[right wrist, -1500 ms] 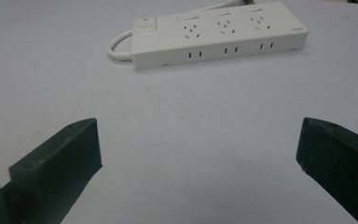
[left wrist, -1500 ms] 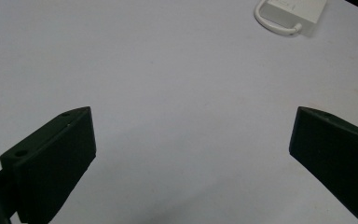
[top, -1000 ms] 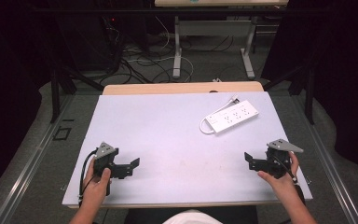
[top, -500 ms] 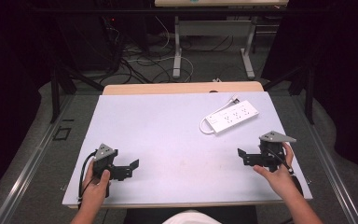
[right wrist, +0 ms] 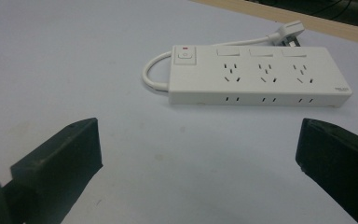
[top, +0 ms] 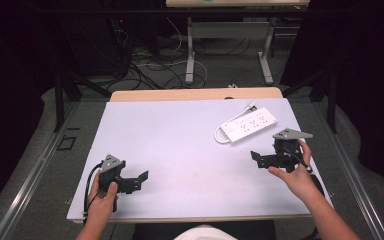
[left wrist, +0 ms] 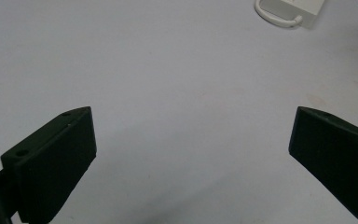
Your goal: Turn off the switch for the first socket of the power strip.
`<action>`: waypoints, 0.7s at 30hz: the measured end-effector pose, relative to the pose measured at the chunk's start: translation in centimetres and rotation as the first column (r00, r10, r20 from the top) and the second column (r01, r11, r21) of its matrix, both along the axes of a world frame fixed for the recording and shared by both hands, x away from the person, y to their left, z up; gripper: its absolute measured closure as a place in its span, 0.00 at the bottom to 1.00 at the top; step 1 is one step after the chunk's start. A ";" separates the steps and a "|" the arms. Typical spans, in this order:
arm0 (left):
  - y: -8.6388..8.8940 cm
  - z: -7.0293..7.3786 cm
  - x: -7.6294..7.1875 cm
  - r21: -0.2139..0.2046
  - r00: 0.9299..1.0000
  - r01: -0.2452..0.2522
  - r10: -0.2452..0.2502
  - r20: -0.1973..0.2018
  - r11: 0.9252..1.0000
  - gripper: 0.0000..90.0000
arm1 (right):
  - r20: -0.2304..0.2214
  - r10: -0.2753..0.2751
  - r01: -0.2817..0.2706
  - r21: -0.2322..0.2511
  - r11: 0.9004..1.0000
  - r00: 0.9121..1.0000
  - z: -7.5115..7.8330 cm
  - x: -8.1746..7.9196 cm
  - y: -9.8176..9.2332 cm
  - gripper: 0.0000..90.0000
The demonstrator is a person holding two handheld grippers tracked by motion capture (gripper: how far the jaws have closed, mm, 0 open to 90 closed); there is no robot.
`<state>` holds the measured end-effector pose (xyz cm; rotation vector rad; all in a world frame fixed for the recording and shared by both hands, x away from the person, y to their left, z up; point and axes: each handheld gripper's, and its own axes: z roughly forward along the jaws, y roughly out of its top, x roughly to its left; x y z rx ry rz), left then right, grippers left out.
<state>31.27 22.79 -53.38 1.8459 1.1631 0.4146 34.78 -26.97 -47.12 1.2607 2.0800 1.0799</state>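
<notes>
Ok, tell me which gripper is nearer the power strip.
Right. The right gripper sits just in front of the white power strip, open jaws facing it with only bare table between. The left gripper rests far across the table at the near left, also open.

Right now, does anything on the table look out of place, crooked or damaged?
Nothing stands out. The white power strip lies flat but at an angle to the table edges, its cord looped beside it, unplugged. No visible damage or spills. Both grippers are open and empty.
</notes>
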 end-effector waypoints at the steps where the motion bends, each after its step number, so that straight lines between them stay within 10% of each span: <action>1: 0.0 0.0 0.0 0.001 1.000 0.000 0.000 0.000 1.000 0.00 | -0.008 0.007 -0.007 0.000 1.000 1.000 0.1 0.1 0.1 0.00; 21: 0.0 0.0 -0.1 0.007 1.000 0.000 0.000 0.001 1.000 0.01 | -0.037 0.022 -0.024 -0.052 0.998 0.999 3.3 3.6 0.8 0.21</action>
